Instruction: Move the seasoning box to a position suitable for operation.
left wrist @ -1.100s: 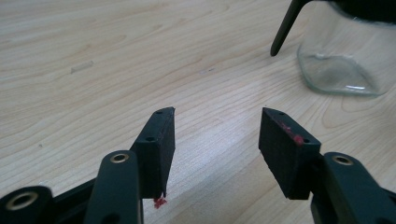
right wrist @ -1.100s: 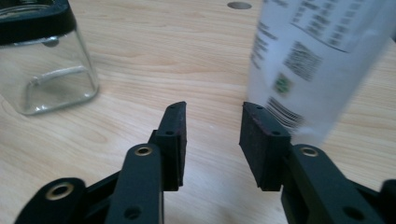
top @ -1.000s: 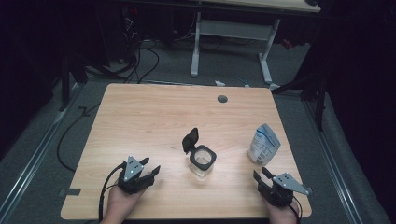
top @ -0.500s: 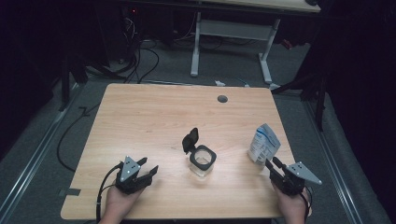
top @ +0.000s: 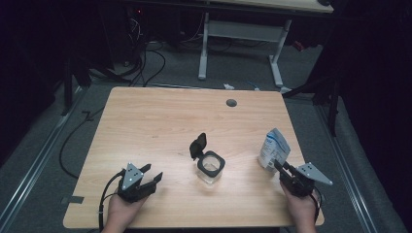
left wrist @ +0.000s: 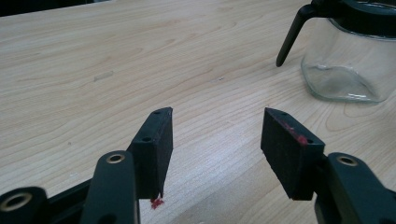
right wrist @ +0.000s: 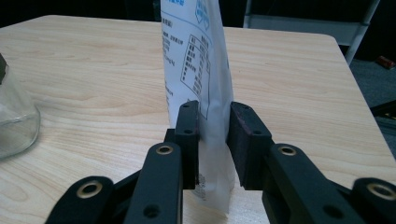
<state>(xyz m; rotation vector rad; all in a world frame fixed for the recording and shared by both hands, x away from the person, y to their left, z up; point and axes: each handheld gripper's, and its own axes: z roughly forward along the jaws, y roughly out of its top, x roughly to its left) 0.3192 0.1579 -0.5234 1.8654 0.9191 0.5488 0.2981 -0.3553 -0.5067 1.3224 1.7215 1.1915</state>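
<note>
A white printed pouch (top: 273, 148) stands upright near the table's right edge. My right gripper (top: 281, 166) has just been closing its jaws on it. In the right gripper view, both pads touch the lower part of the pouch (right wrist: 196, 56), one on each side, with the right gripper (right wrist: 215, 126) low at its base. A square glass jar (top: 210, 167) with a black rim and a flipped-up black lid (top: 198, 144) sits mid-table. My left gripper (top: 153, 173) rests open near the front left. Only bare wood lies between its jaws (left wrist: 217, 135), and the jar (left wrist: 345, 60) is off to their right.
The wooden table (top: 145, 121) has a round cable hole (top: 231, 103) near its far edge. The pouch stands close to the right edge. Cables (top: 145, 63) and a white desk frame (top: 243, 34) lie on the floor beyond. The jar's side (right wrist: 14, 121) is left of the right gripper.
My right gripper has moved forward to the pouch and narrowed its jaws around it. The left gripper, the jar and the pouch have stayed in place.
</note>
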